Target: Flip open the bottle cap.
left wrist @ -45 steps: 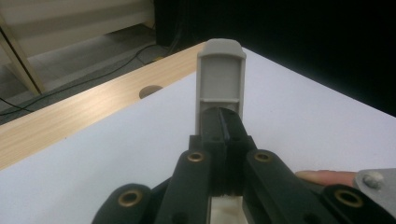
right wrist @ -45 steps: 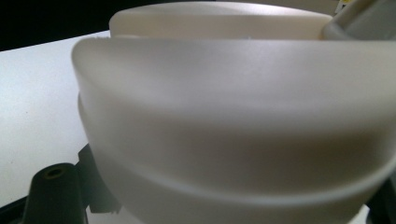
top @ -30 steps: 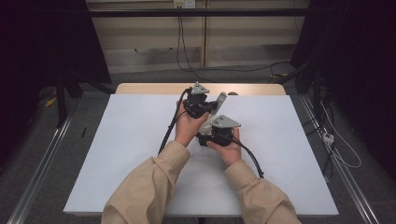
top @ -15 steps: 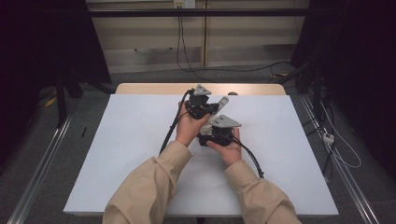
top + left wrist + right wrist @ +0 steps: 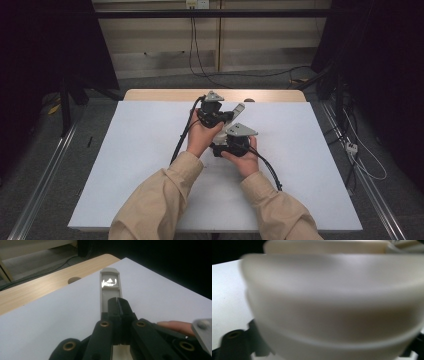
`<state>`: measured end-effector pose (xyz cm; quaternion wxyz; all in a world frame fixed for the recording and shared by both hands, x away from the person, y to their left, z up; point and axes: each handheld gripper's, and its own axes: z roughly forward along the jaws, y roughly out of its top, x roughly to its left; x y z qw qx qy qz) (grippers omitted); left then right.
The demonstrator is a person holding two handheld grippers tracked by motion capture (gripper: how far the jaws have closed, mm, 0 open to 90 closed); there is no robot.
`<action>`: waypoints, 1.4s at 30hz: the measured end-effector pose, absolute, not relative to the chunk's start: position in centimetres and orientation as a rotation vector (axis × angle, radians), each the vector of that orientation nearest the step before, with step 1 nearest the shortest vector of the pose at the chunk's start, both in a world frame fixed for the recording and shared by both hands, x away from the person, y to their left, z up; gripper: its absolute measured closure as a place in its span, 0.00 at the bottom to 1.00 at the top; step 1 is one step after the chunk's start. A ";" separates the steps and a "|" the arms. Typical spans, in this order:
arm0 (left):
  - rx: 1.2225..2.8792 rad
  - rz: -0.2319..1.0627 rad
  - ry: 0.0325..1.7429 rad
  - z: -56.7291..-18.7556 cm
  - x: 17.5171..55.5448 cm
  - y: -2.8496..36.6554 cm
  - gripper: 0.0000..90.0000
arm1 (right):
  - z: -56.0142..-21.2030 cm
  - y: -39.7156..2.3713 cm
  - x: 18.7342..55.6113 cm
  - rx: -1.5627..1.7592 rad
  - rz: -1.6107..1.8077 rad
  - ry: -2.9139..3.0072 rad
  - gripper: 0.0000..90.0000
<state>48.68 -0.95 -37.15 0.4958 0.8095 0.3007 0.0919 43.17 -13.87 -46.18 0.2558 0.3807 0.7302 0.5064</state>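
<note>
The right tool (image 5: 227,137), nearest the person, had just been opening its jaws; the cream casing (image 5: 332,305) sat blurred right against its camera, so its grip could not be judged. Just beyond, the left tool (image 5: 117,305) pinched the grey strip (image 5: 110,287) over the white bench (image 5: 140,165). This seemed a hand-over; next, the left tool should carry the piece alone.

Lab recording booth: white-covered tabletop (image 5: 150,150), black curtains either side of it, metal floor rails (image 5: 45,175) flanking it, cables (image 5: 240,75) on grey floor behind it.
</note>
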 end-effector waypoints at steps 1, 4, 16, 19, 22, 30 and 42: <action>1.959 0.221 0.729 -37.1 48.6 -0.8 0.94 | -46.2 -14.0 43.2 1.048 1.383 1.983 0.10; 1.941 0.227 0.738 -36.9 48.5 -0.4 0.86 | -46.0 -14.3 43.1 1.066 1.384 2.005 0.06; 1.932 0.197 0.786 -36.7 46.8 3.2 0.33 | -45.5 -15.8 41.3 1.093 1.356 2.077 0.05; 1.928 0.198 0.776 -36.8 46.1 4.2 0.26 | -45.6 -16.0 40.9 1.102 1.333 2.091 0.05; 1.926 0.202 0.770 -36.9 45.4 5.3 0.18 | -45.4 -16.4 40.3 1.091 1.340 2.091 0.05; 1.930 0.186 0.758 -38.7 42.9 8.8 0.14 | -44.6 -17.9 38.5 1.073 1.379 2.086 0.06; 1.930 0.190 0.778 -40.6 41.6 12.6 0.09 | -44.2 -19.6 36.0 1.041 1.374 2.093 0.06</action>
